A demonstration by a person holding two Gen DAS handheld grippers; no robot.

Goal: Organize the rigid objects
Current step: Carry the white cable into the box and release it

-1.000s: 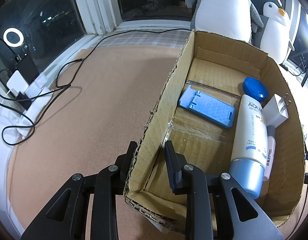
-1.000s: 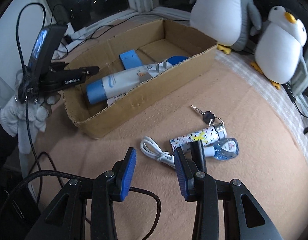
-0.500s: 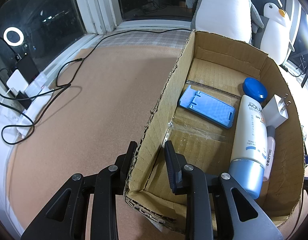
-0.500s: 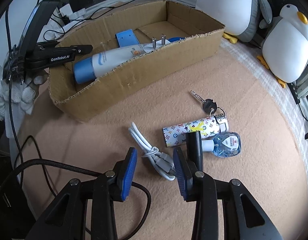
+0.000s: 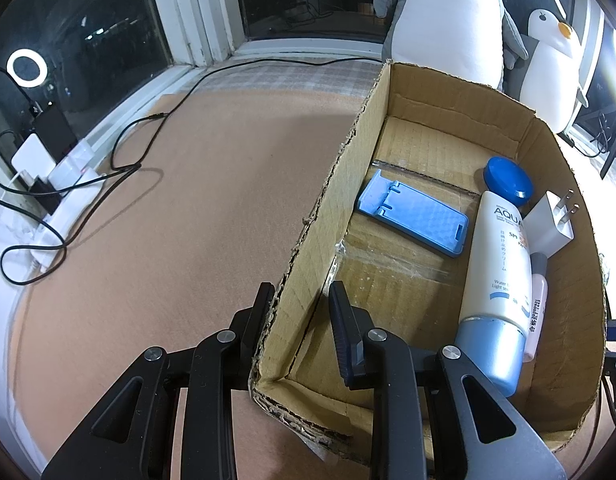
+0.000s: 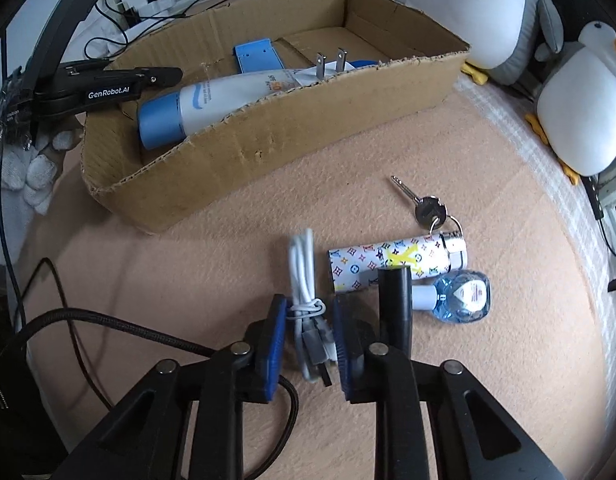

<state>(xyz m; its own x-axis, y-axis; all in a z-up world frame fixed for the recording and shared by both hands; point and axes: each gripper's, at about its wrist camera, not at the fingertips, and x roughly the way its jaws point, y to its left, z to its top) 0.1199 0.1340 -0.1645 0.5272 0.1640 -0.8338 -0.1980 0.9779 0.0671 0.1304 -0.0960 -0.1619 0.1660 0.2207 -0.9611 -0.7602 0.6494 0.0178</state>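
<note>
- the bundled white cable [image 6: 306, 280] lies on the tan worktop [image 6: 228, 248], just in front of the cardboard box [image 6: 268, 136], and its grey plug end sits right between the blue pads of the right tongs [image 6: 309, 332]
- right tongs point steeply down at the worktop and have just been closing in on the cable; there's a sliver of gap on each side of the bundle, so I'd call it narrow but not clamped yet
- just to the right of the cable: a patterned tube [image 6: 395, 260] with a key [image 6: 423, 204] on a ring at its far end, a black stick [image 6: 393, 300] leaning across its near edge, and a small clear blue bottle [image 6: 459, 296] beside that
- left tongs [image 5: 302, 308] are angled down over the near corner of the box [image 5: 315, 216], pinched onto its side wall, one finger outside and one inside
- a white-gloved hand [image 6: 28, 168] shows behind the left tongs in the right view
- inside the box: a blue phone stand [image 5: 413, 218] lying flat, a white sunscreen bottle [image 5: 497, 272] with a blue cap, a white plug adapter [image 5: 549, 228] and a thin pink tube [image 5: 535, 308] against the right wall
- two plush penguins [image 6: 579, 120] sit past the box
</note>
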